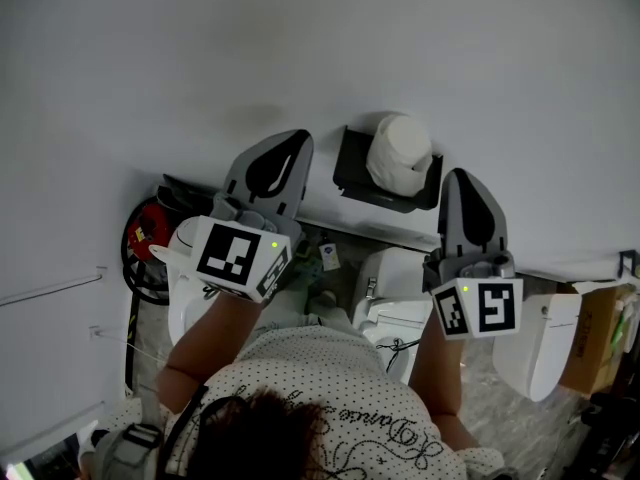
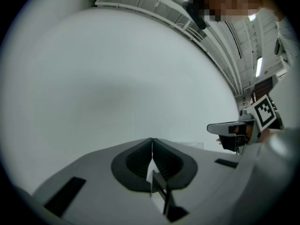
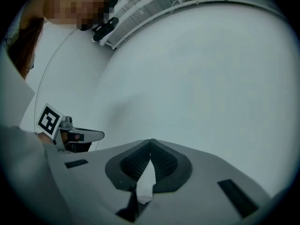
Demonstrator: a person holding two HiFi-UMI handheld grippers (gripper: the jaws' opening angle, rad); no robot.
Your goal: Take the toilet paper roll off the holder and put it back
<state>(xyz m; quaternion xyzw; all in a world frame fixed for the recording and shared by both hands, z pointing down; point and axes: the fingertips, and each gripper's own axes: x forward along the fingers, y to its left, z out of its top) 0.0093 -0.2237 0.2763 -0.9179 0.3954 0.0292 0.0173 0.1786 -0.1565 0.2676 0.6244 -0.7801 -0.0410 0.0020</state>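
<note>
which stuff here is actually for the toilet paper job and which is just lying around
For the job:
- toilet paper roll, on its holder
- dark holder on the wall
- left tool and right tool, both shut and empty

Just lying about:
- white toilet
- red object
- cardboard box

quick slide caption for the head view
Shut and empty, the left gripper and right gripper flank the toilet paper roll sitting in its dark wall holder.
</note>
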